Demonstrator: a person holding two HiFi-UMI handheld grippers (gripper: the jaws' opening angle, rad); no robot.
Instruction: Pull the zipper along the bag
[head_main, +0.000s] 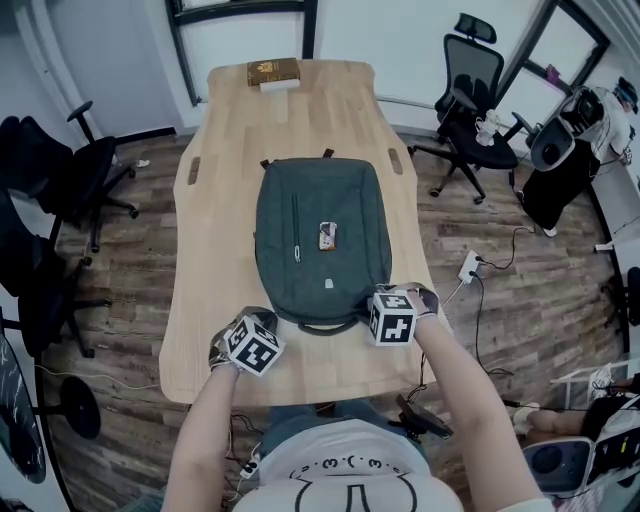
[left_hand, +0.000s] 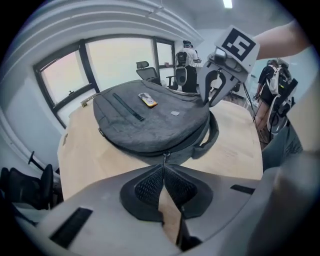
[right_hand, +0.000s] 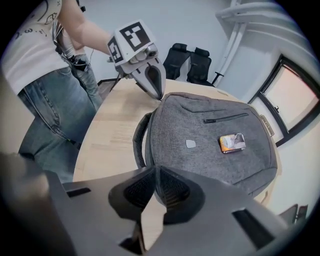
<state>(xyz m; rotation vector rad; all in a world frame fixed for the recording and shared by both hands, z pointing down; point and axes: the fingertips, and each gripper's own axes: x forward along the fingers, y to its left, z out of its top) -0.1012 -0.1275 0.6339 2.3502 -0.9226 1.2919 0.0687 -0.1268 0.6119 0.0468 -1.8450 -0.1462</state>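
**Item:** grey backpack (head_main: 322, 238), lying flat at the centre of the wooden surface (head_main: 225, 130), carry handle (head_main: 330, 326) toward the person.
**Zipper pull** (left_hand: 165, 158): at the backpack's near left rim, pinched in the closed left claw (left_hand: 164, 172).
**Right claw** (right_hand: 152, 175): closed on the backpack's near right edge, just beside the carry handle.
**Small orange-and-white object** (head_main: 327, 236): lying on top of the backpack.
**Brown book** (head_main: 273, 71): at the far end of the surface, well apart from the backpack.

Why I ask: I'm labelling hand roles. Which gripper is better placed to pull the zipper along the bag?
Left. The left gripper is shut on the zipper pull at the near edge of the bag. The right gripper pinches the bag's corner, seemingly bracing it.
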